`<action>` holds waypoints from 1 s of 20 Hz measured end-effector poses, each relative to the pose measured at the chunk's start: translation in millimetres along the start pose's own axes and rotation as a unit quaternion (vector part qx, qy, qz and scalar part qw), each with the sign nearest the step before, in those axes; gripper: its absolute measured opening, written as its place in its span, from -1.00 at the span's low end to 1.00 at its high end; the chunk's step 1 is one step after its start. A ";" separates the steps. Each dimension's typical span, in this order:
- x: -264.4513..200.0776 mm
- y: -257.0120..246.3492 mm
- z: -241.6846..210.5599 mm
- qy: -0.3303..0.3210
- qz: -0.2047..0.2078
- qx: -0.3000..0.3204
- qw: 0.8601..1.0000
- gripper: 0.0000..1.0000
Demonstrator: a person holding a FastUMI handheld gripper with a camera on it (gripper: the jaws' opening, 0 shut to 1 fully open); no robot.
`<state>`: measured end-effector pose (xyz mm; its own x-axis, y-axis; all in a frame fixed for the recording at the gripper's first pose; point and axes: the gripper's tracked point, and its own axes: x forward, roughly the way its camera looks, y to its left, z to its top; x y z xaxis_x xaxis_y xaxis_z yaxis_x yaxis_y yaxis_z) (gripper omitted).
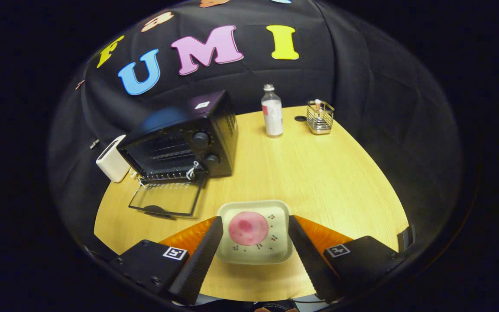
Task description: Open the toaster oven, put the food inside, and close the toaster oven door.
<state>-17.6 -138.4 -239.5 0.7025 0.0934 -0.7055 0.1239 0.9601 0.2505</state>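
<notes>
The claw (256, 242) is held spread wide above the near edge of the counter (340, 182), its fingers (204, 253) standing on either side of a pale square plate (275, 251). Whether either finger touches the plate's rim cannot be told. A round pink piece of food (248, 228) is seen lying on the middle of the plate, between the fingers. The black toaster oven (189, 134) is placed near the counter's far left edge, its glass door (166, 198) dropped open and lying flat toward the plate. A white box (111, 164) is set just beside the oven's left wall. Toward the far edge, a capped bottle (272, 112) stands upright, and a wire basket (320, 117) is seen near it.
</notes>
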 end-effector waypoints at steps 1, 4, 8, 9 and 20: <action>4.6 -7.8 -8.2 0.015 0.006 0.010 1.000 1.00; 20.2 -29.8 -26.6 0.054 0.020 0.035 0.998 1.00; 37.0 -41.4 -52.0 0.105 0.034 0.055 0.992 1.00; 39.5 -40.5 -55.6 0.114 0.039 0.060 0.991 1.00; 60.3 -18.6 -74.2 0.145 0.060 0.027 0.987 1.00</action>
<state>-29.6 -131.1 -335.9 0.4853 0.2854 -0.8265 0.0950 0.9224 0.3743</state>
